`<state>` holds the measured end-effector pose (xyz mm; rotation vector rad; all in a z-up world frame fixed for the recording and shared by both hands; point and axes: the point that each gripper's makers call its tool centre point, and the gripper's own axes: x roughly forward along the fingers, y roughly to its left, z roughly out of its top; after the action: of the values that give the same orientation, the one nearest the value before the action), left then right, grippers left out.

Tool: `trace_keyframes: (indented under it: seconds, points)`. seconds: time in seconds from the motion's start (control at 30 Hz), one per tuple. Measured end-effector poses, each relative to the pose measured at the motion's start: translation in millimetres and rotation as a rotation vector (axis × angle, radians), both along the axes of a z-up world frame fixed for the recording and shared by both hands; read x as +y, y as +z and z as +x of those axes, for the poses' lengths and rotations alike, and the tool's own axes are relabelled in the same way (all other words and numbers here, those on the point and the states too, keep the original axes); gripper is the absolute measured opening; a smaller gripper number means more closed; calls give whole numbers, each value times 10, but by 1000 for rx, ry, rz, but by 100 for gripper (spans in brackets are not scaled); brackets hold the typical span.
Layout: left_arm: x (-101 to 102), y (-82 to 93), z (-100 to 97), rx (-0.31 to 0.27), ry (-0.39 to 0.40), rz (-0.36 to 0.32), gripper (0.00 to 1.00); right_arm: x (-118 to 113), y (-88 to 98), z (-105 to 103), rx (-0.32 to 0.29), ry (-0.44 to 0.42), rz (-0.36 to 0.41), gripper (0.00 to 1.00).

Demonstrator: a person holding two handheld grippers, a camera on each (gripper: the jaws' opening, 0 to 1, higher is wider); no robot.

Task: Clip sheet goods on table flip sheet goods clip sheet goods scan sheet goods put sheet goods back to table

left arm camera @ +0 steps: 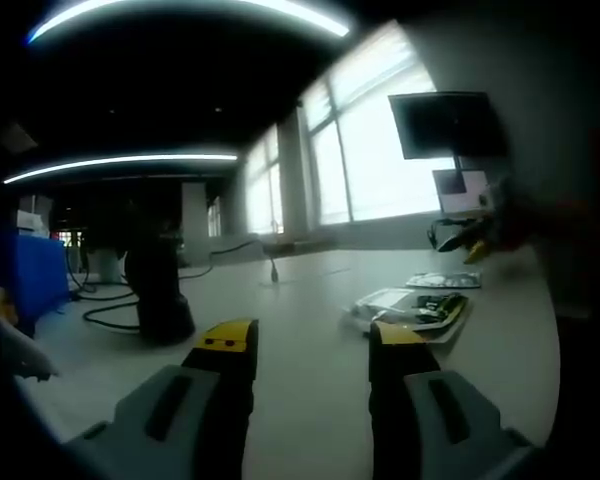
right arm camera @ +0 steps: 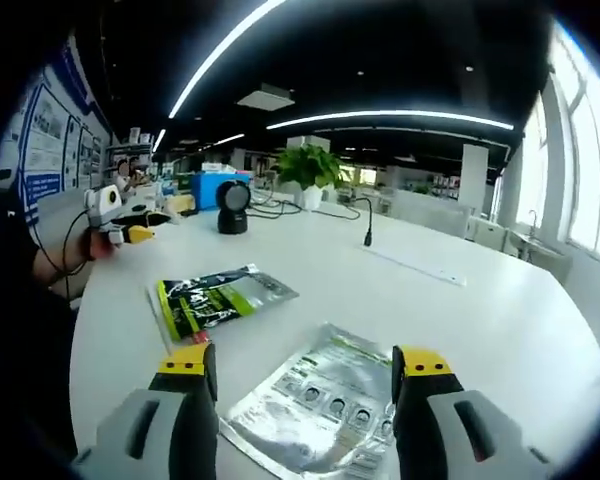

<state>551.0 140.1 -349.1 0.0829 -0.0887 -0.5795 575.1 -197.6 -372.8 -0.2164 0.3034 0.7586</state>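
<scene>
A silvery sheet packet (right arm camera: 325, 405) lies flat on the white table (right arm camera: 460, 310), just below and between my right gripper's (right arm camera: 303, 362) open jaws. A green-and-black packet (right arm camera: 215, 295) lies beyond it to the left. My left gripper (left arm camera: 310, 340) is open over bare tabletop, holding nothing. The packets (left arm camera: 410, 310) lie ahead of it to the right, with another flat packet (left arm camera: 445, 280) farther back. A black stand scanner (left arm camera: 160, 290) stands ahead on its left and appears as the scanner (right arm camera: 233, 205) at the far side. A hand holds the left gripper (right arm camera: 115, 222) at the table's left edge.
Cables (left arm camera: 110, 300) run across the table behind the scanner. A small black stalk with a cable (right arm camera: 367, 235) stands mid-table. A potted plant (right arm camera: 308, 172) and a blue box (right arm camera: 212, 185) sit at the far end. A dark monitor (left arm camera: 445, 125) hangs by the windows.
</scene>
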Motion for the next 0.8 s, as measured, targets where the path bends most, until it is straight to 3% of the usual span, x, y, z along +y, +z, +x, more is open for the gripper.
trace_keyframes:
  seconds: [0.1, 0.3, 0.43, 0.47, 0.57, 0.8]
  points:
    - [1, -2, 1, 1, 1, 1, 37, -118, -129, 53, 30, -13, -29, 57]
    - [2, -5, 9, 2, 1, 1, 36, -75, -289, 19, 62, 43, -61, 58]
    - [1, -6, 12, 2, 0, 0, 36, -132, -437, 24, 92, 47, -129, 55]
    - [1, -6, 12, 2, 0, 0, 36, -117, -421, 21, 111, 35, -82, 55]
    - [3, -4, 10, 1, -1, -1, 36, -180, -466, 50, 149, -8, -40, 56]
    - [0, -1, 9, -1, -3, 1, 36, -228, -461, 96, 152, -66, -31, 55]
